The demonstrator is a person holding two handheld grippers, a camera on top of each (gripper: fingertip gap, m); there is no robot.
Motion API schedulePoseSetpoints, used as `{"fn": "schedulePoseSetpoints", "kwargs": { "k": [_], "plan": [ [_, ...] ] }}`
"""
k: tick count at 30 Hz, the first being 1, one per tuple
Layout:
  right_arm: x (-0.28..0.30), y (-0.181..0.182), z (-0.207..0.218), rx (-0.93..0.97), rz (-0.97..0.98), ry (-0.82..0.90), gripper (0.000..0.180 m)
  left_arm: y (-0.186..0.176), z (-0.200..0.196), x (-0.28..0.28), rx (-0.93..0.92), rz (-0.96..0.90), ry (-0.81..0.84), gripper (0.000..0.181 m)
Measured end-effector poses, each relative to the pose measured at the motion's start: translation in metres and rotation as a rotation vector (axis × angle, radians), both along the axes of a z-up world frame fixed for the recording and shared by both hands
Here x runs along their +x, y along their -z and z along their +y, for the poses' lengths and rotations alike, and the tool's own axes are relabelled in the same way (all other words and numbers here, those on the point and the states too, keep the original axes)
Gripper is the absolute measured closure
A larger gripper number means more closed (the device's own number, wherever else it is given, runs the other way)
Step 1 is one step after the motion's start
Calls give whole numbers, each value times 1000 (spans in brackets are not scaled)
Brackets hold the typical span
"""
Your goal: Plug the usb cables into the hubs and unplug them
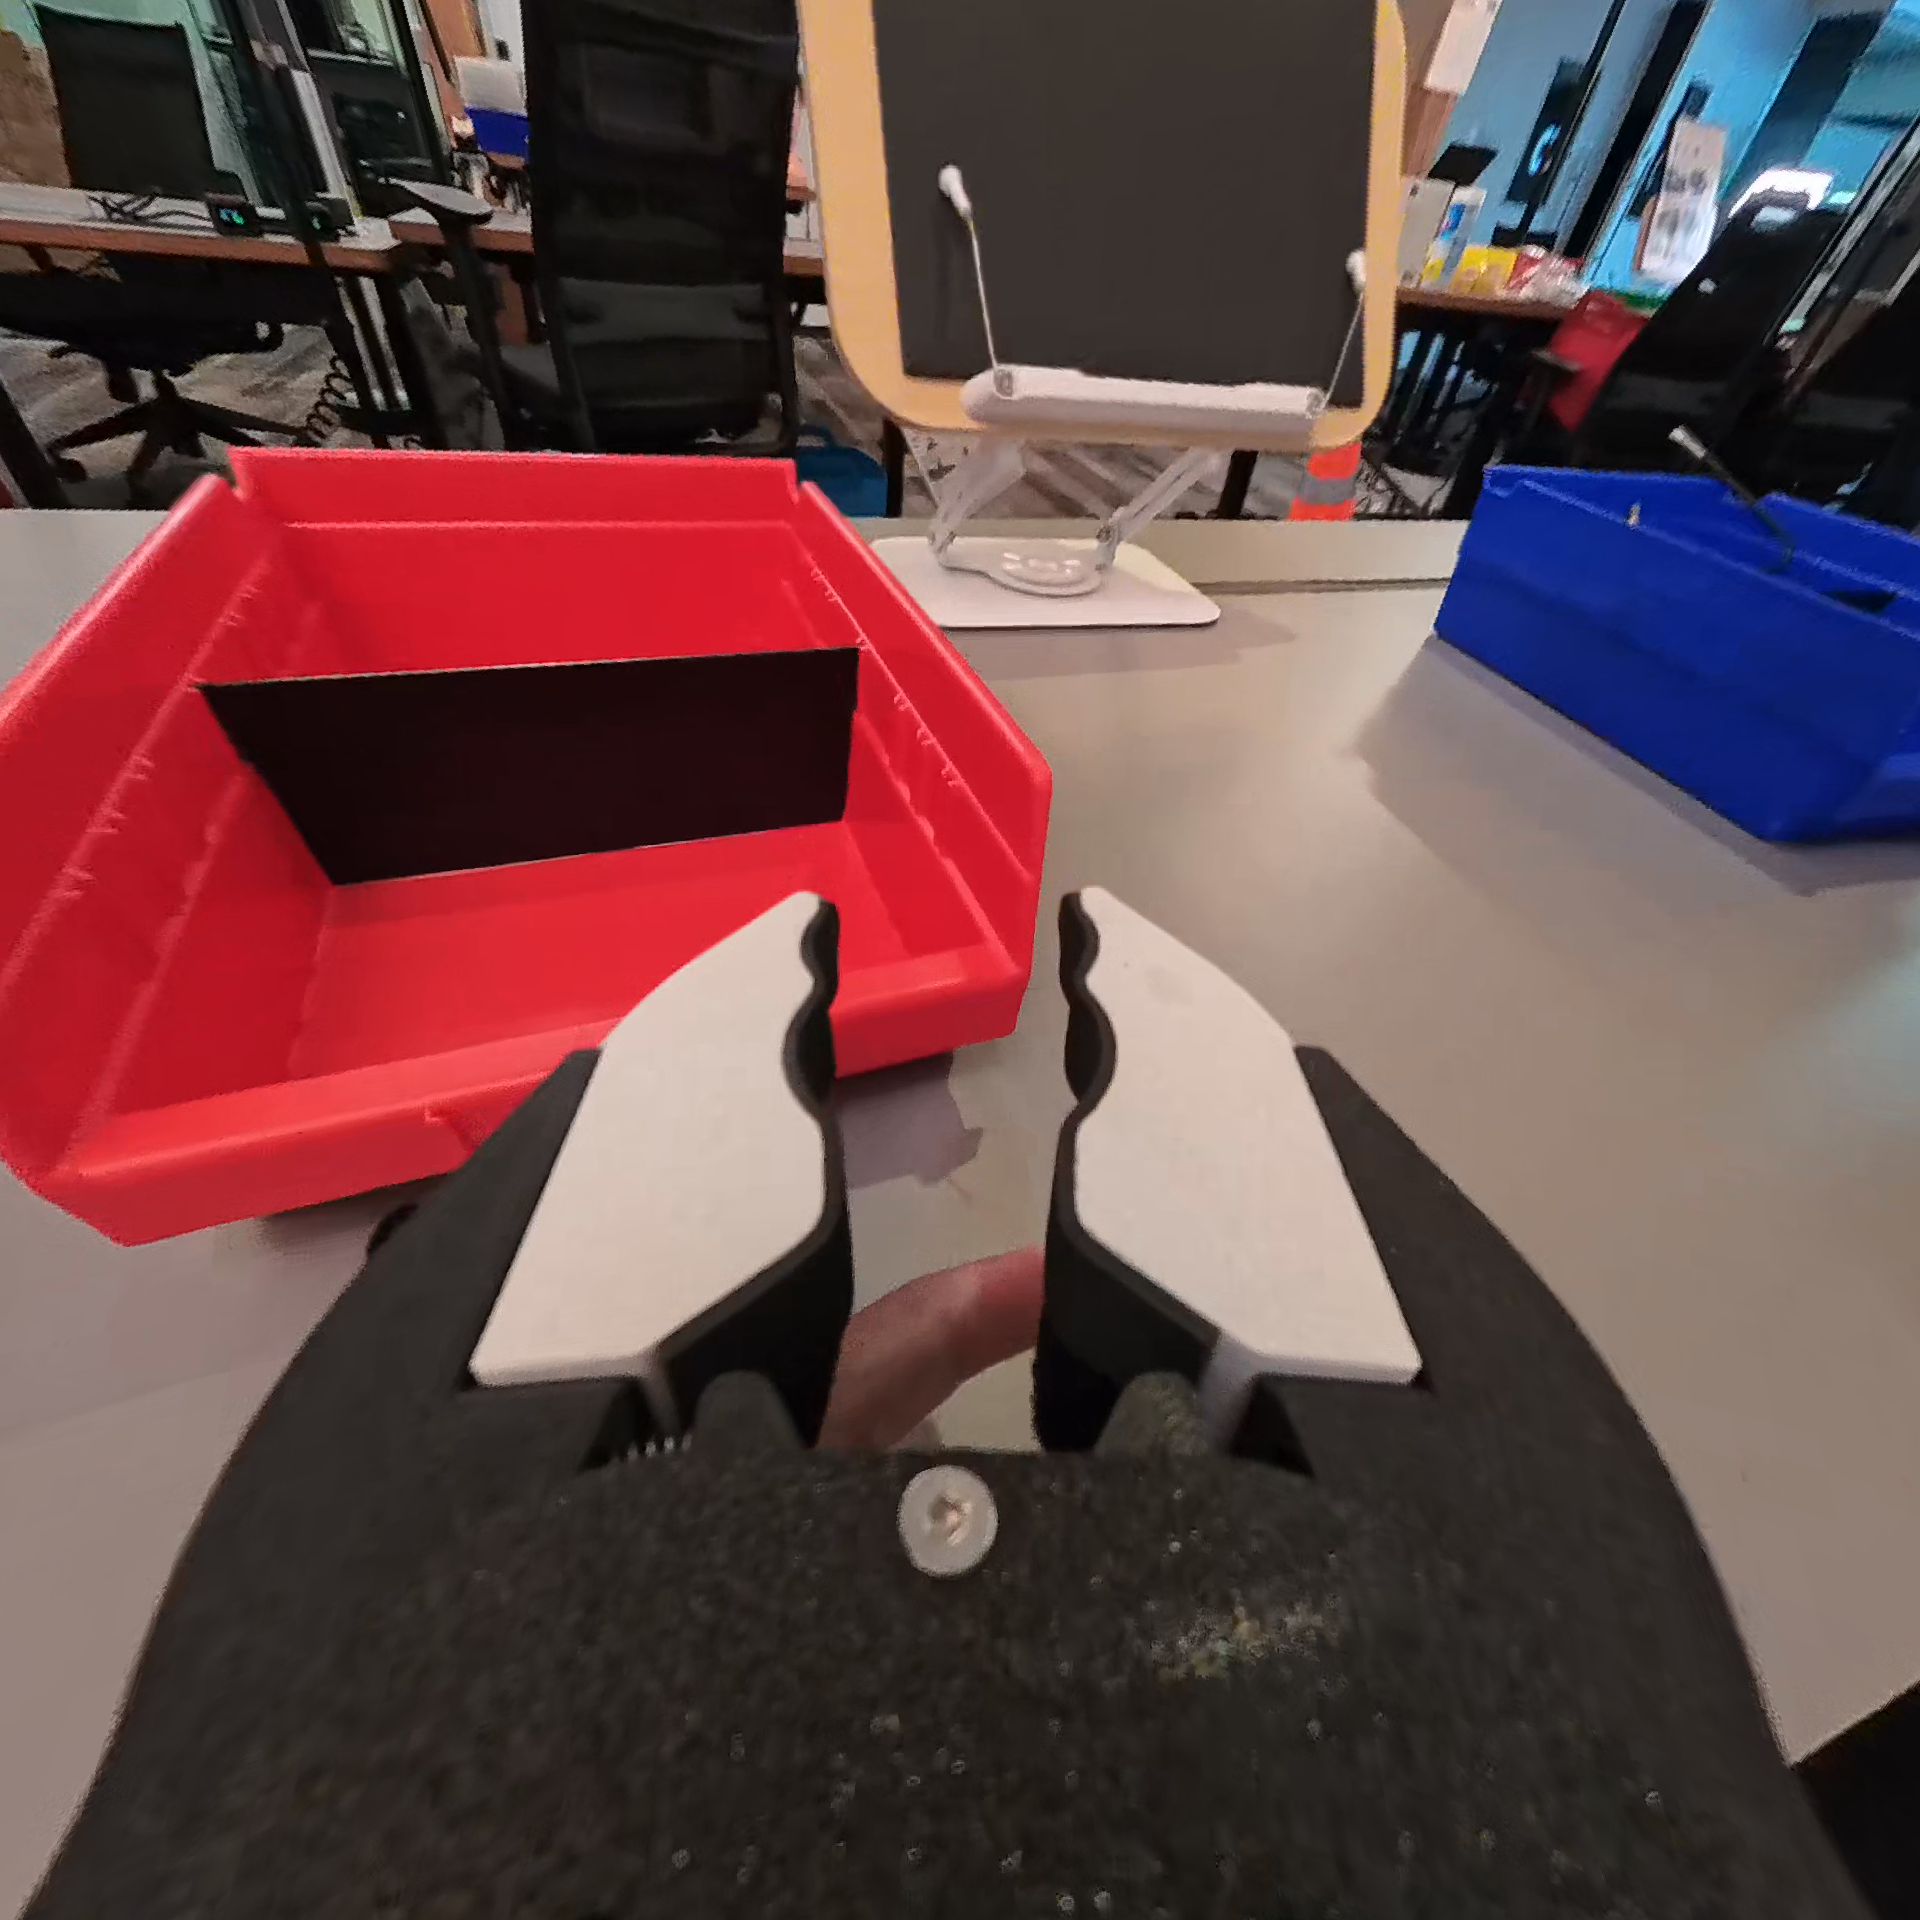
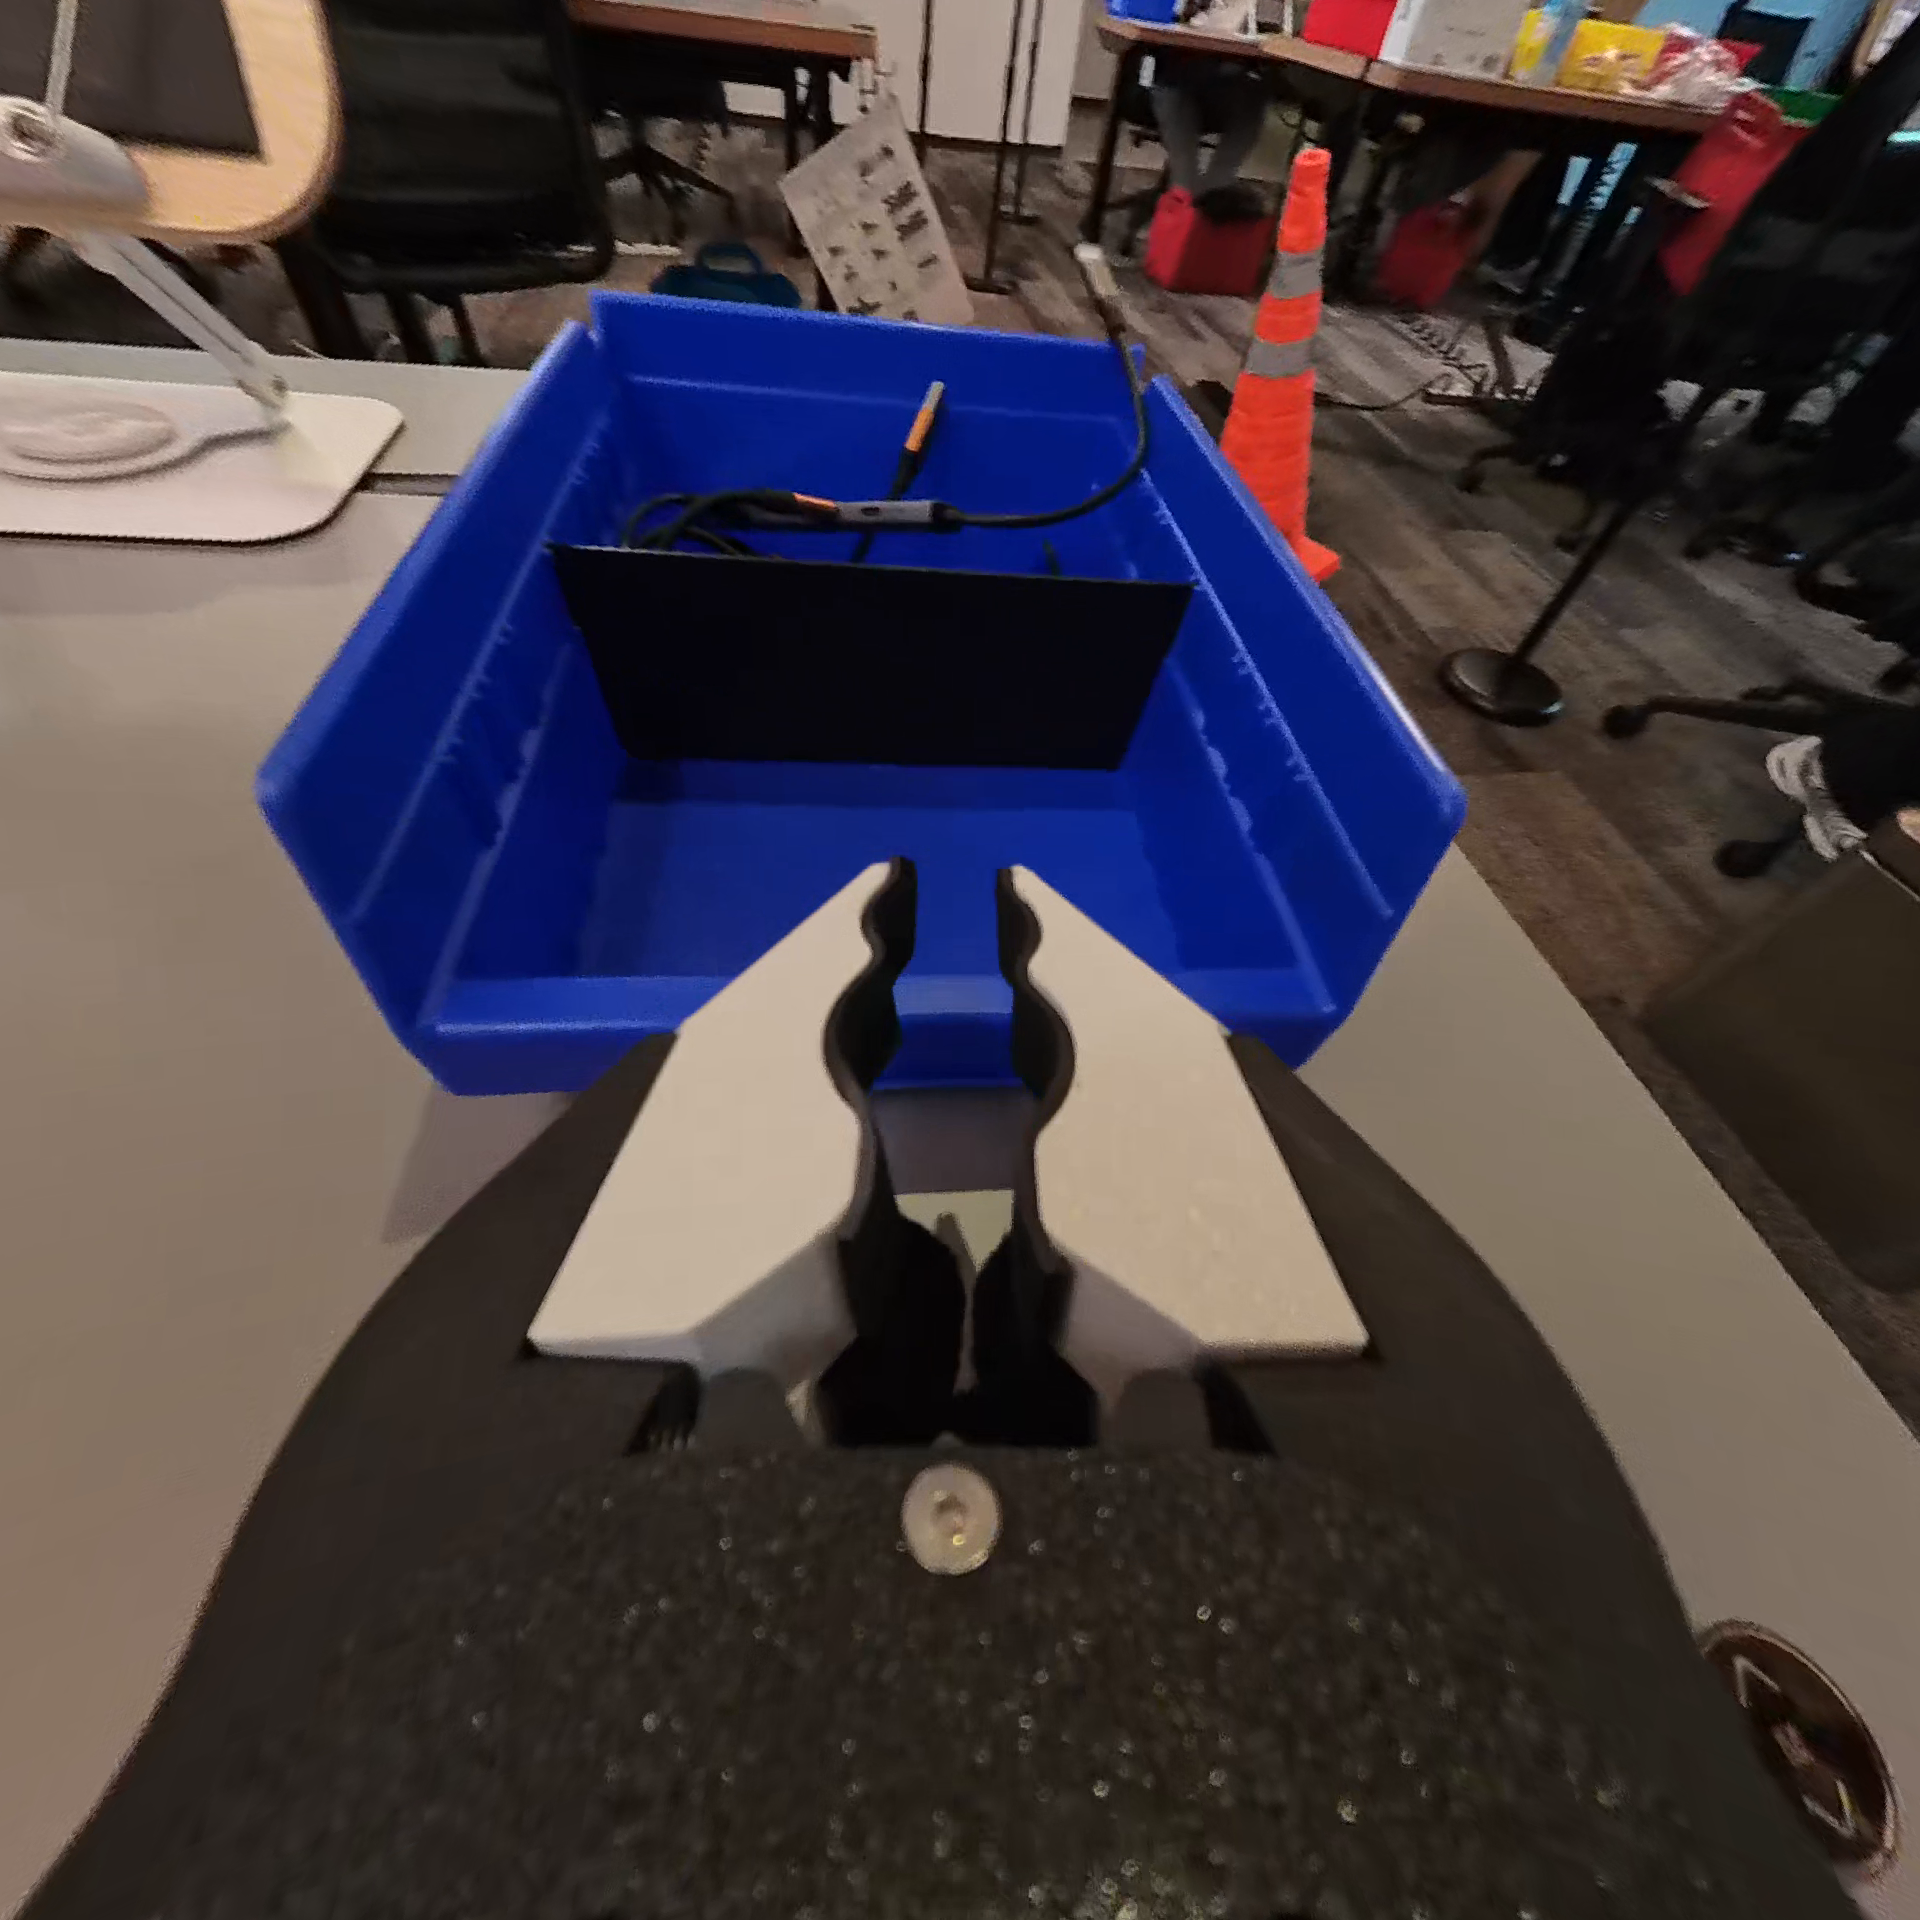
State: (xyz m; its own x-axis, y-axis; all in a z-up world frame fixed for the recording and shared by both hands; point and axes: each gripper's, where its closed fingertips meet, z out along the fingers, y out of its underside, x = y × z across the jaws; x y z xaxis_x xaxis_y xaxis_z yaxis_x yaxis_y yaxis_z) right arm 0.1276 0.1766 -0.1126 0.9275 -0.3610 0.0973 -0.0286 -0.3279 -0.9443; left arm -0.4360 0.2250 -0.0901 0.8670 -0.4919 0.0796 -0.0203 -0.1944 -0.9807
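- Black cables [image 2: 894, 511] with orange-and-grey plugs sit in the back compartment of the blue bin [image 2: 436, 790], behind its dark divider [image 2: 873, 665]. One plug end [image 2: 925, 416] leans up against the back wall, and another cable runs up and out over the bin's far right corner.
- Whether one of the grey pieces in there is a hub, I honestly can't tell, it's too small.
- Front compartment of the blue bin has nothing in it, and the right tongs [image 2: 954, 873] hang just over its front lip with only a narrow gap between the tips, gripping nothing.
- Over on the left side, the left tongs [image 1: 948, 914] are spread a fair bit wider, also holding nothing, parked at the near right corner of the red bin [image 1: 135, 935]. A fingertip peeks through underneath, between the fingers.
- Red bin has its own dark divider [image 1: 540, 758], and I can't see anything in either half.
- Both bins sit on a grey worktop [image 1: 1351, 935], well apart, with a white stand [image 1: 1049, 582] holding a wood-framed dark board [image 1: 1122, 187] behind and between them.
- Off the worktop there's an orange traffic cone [image 2: 1288, 353] on the floor to the right of the blue bin, plus office chairs and desks further back.
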Motion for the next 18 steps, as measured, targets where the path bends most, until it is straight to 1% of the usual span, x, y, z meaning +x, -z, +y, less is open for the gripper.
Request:
{"fn": "schedulePoseSetpoints", "kwargs": {
  "k": [2,7,13,15,18],
  "plan": [
    [3,3,-2,-12,10,36,169,1,-2,3,8,29,2,141],
    [-3,9,2,-19,66,7,170,7,-2,8,-13,61,5,141],
    [-7,9,4,-13,69,-14,168,11,-1,7,-37,62,3,141],
    [-21,4,11,20,80,-96,163,12,-2,7,-48,63,5,141],
    [-54,-15,22,119,80,-263,147,16,-6,3,-60,75,2,141]
  ]
}}
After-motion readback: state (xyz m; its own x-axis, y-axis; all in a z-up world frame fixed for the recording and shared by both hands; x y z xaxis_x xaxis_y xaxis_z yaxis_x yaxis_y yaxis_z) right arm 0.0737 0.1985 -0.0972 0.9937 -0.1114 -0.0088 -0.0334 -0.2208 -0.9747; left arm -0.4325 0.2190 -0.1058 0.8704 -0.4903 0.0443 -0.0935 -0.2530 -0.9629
